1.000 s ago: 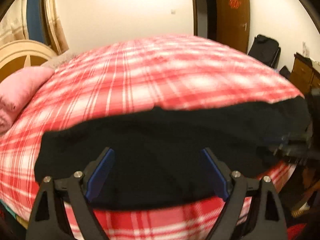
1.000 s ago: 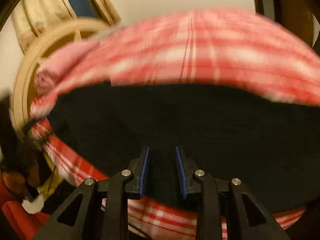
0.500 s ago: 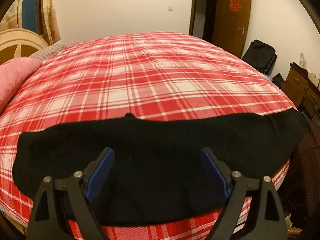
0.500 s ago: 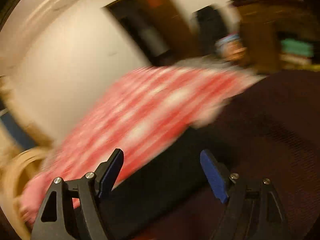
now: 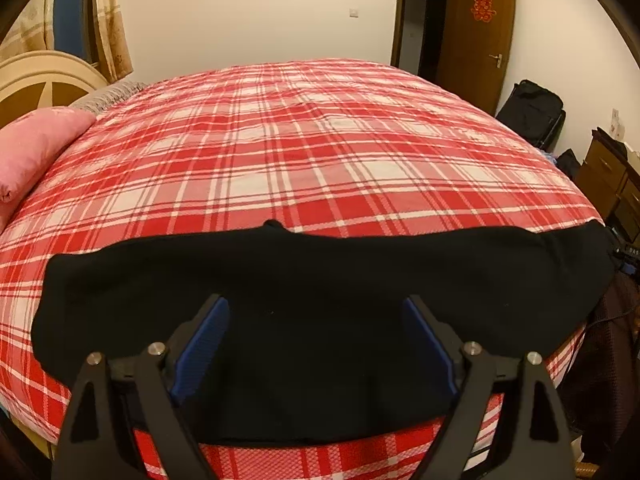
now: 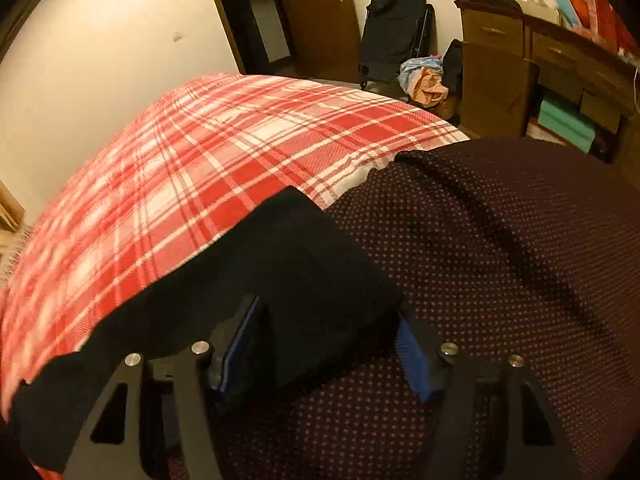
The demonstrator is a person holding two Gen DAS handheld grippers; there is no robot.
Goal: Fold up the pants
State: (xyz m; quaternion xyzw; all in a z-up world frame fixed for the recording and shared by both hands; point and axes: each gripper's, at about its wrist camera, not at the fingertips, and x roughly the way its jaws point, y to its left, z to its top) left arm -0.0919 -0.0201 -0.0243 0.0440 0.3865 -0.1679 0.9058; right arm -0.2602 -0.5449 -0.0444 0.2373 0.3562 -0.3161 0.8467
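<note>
Black pants (image 5: 320, 292) lie folded in a long band across the near edge of a bed with a red plaid cover (image 5: 304, 152). My left gripper (image 5: 316, 320) is open and empty, hovering over the middle of the pants. In the right wrist view the pants' right end (image 6: 280, 264) lies on the plaid cover (image 6: 200, 160). My right gripper (image 6: 328, 332) is open and empty above that end, beside a dark garment with red dots (image 6: 500, 280).
A pink pillow (image 5: 32, 148) and a cream headboard (image 5: 36, 80) are at the left. A brown door (image 5: 476, 32), a black bag (image 6: 394, 36), a clothes pile (image 6: 424, 80) and wooden drawers (image 6: 540, 68) stand at the right.
My right gripper opened, let go of the pants and swung right to their right end. My left gripper stayed open over the pants, which now lie flat.
</note>
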